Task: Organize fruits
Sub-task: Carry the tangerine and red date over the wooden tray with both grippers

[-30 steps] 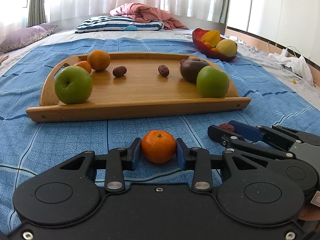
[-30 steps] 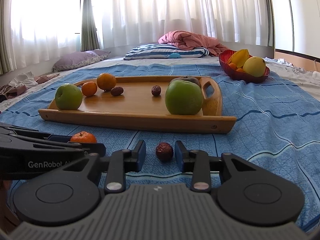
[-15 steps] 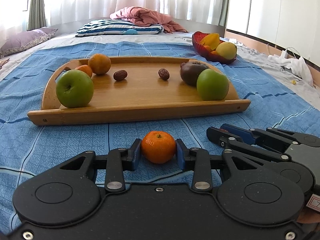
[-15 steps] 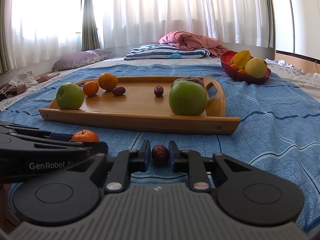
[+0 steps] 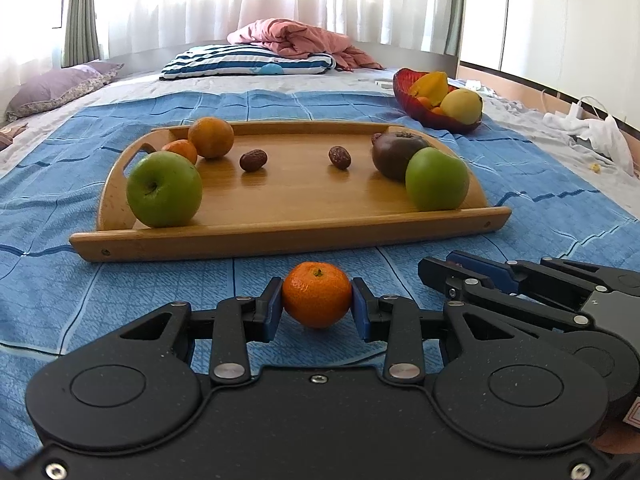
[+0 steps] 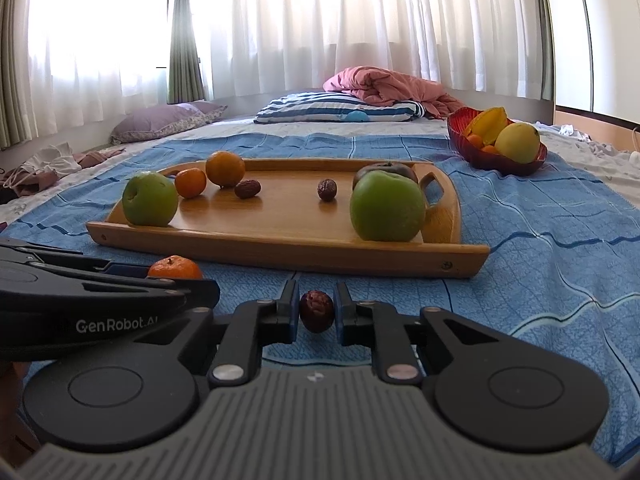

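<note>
My left gripper (image 5: 317, 307) is shut on a small orange mandarin (image 5: 317, 294), held just above the blue blanket in front of the wooden tray (image 5: 288, 236). My right gripper (image 6: 317, 312) is shut on a dark red date (image 6: 316, 311), also in front of the tray (image 6: 280, 248). The tray holds two green apples (image 5: 164, 189) (image 5: 437, 179), an orange (image 5: 211, 137), a mandarin (image 5: 181, 149), two dates (image 5: 253, 160) (image 5: 339, 157) and a dark brown fruit (image 5: 396, 153). The right gripper shows at the right of the left wrist view (image 5: 444, 270).
A red bowl (image 5: 420, 110) with yellow and orange fruit stands behind the tray to the right. A striped pillow (image 5: 248, 62) and a pink quilt (image 5: 296, 38) lie at the far end of the bed. White cloth (image 5: 592, 132) lies at the right edge.
My right gripper has closed on the date and lifted it. My left gripper has risen a little with the mandarin; the tray looks farther below.
</note>
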